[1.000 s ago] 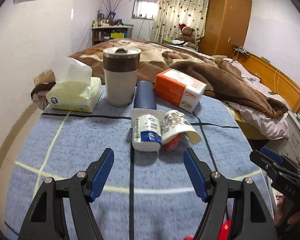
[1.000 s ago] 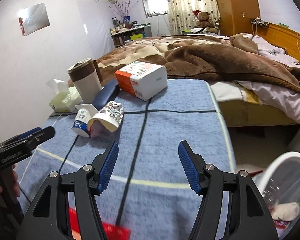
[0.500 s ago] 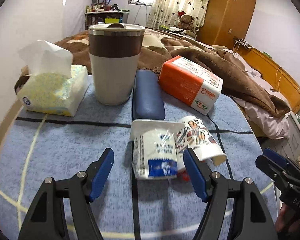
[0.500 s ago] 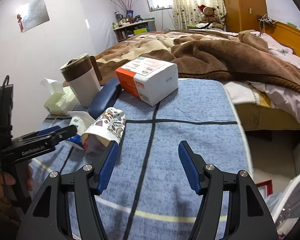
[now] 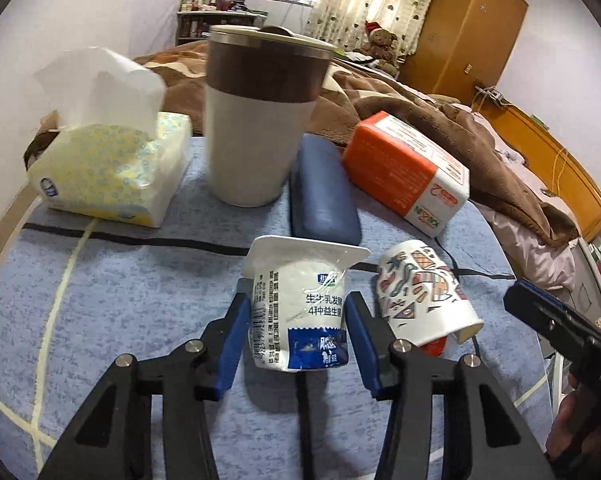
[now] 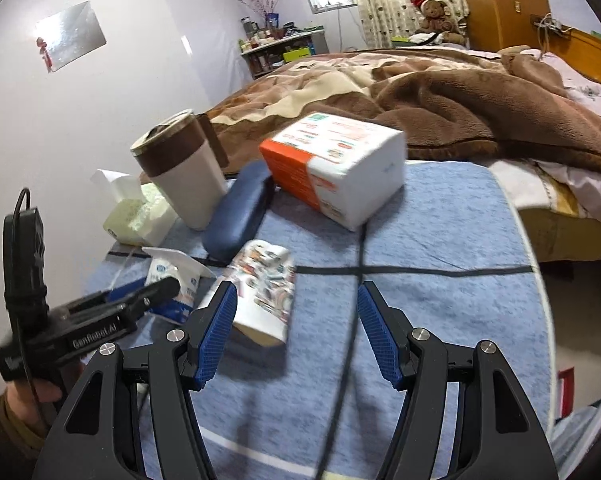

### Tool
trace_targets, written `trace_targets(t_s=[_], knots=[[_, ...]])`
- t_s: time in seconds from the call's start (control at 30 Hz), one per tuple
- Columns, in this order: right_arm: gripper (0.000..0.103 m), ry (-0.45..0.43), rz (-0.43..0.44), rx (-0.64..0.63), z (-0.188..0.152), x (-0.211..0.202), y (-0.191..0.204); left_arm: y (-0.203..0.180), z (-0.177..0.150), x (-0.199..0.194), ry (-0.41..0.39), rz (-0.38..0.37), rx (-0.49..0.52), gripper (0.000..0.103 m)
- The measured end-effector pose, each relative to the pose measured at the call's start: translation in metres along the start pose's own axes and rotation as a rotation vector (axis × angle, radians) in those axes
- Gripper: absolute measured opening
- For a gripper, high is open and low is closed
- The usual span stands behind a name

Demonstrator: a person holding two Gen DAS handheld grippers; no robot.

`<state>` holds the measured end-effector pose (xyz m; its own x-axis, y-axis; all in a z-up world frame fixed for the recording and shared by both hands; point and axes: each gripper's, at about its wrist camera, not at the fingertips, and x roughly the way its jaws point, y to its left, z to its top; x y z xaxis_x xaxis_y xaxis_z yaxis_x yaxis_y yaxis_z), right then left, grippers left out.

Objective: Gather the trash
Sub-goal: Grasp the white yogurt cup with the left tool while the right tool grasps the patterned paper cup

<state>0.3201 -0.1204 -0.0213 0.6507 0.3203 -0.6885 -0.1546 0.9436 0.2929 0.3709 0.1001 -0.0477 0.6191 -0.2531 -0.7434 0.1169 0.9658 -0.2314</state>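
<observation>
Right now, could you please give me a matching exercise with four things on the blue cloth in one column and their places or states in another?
Things:
1. yogurt cup
2. patterned cup
3. tumbler
4. tissue pack

Places or states:
A. upright, brown band near its top
B. between the left gripper's jaws, which have just been closing
C. on its side, right of the yogurt cup
D. far left, white sheet sticking up

Pairs: 1-B, 2-C, 3-A, 4-D
</observation>
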Motion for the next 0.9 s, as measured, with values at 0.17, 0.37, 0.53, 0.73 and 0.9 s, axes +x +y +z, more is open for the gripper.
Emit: trace_targets(t_s=[0.17, 0.37, 0.53, 0.73, 0.9], knots=[[0.064, 0.045, 0.027, -0.005, 0.009, 0.020, 0.017, 0.018, -0.002, -0.008, -0.011, 0.025, -0.027, 0.051], [0.064, 0.120, 0.007, -0.014, 0.013, 0.044, 0.030, 0.032, -0.004, -0.014, -0.021, 0.059, -0.036, 0.051], [0.064, 0.194, -0.009, -0.025, 0.012, 0.061, 0.035, 0.032, -0.004, -0.013, -0.031, 0.061, -0.029, 0.051], [0.051, 0.179, -0.029, -0.024, 0.007, 0.059, 0.032, 0.034, -0.004, -0.004, 0.001, 0.066, -0.042, 0.059], [0.043, 0.160, -0.025, -0.036, 0.008, 0.054, 0.033, 0.031, -0.005, 0.002, 0.016, 0.077, -0.053, 0.058]])
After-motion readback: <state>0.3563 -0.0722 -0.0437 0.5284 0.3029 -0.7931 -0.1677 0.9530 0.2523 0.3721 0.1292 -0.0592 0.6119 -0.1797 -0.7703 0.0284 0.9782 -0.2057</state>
